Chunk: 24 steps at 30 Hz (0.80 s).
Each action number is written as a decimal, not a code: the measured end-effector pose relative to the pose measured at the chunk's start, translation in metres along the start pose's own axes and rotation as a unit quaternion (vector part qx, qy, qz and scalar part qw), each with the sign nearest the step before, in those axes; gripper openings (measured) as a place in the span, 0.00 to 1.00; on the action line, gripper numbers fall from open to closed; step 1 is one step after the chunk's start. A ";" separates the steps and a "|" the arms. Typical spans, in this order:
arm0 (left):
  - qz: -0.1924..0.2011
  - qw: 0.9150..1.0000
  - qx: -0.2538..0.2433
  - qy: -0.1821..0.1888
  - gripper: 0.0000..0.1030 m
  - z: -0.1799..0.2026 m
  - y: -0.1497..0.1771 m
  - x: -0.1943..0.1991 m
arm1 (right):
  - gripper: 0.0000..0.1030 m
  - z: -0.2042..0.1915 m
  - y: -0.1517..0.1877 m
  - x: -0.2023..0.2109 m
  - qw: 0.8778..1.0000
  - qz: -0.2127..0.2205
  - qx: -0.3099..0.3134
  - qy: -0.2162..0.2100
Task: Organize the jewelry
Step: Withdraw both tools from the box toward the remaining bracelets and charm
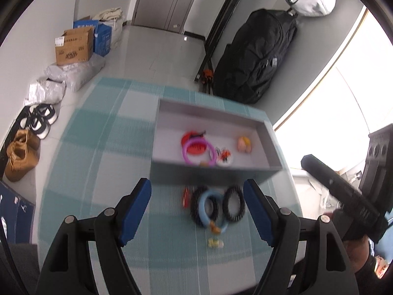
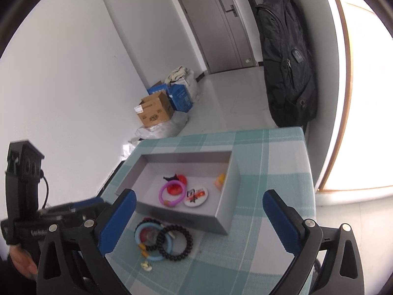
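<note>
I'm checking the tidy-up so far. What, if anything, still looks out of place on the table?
A tangle of bracelets, two black beaded bracelets and a blue ring bracelet, still lies on the checked cloth just outside the grey tray, with a small pale clip beside them.

The left claw (image 1: 197, 211) hangs over the desk (image 1: 98, 147), its blue pads spread wide with nothing between them. Beyond the tips lies a small heap of bracelets: a black beaded bracelet (image 1: 234, 205), a second dark one under a light blue ring (image 1: 212, 211), and a red piece just beside them. A pale small trinket (image 1: 215, 243) lies nearer the camera. Just behind the heap stands a grey tray (image 1: 216, 174) holding a purple ring (image 1: 199, 153) over a red piece, a round badge (image 1: 224, 159) and an orange-yellow charm (image 1: 244, 143). At the right edge a gloved hand (image 1: 353, 228) holds the other black tool.
</note>
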<state>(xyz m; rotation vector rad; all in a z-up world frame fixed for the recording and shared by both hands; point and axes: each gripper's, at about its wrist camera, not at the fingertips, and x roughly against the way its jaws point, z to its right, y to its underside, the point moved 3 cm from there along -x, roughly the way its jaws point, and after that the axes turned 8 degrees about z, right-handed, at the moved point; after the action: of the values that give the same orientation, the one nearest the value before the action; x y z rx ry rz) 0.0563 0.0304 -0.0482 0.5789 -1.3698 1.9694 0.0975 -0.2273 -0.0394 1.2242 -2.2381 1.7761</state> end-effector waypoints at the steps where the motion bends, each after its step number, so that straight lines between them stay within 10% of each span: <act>1: -0.006 1.000 -0.001 0.000 0.71 0.001 0.004 -0.001 | 1.00 0.000 0.001 0.001 1.000 -0.001 -0.002 0.000; 24: -0.099 0.990 -0.095 -0.036 0.71 0.036 0.056 -0.035 | 1.00 0.008 0.027 0.008 0.999 -0.032 -0.016 0.020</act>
<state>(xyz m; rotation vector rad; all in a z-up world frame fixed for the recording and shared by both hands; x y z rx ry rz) 0.0387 -0.0259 -0.0957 0.6728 -1.4644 1.6533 0.0798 -0.2375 -0.0599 1.2285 -2.1710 1.7196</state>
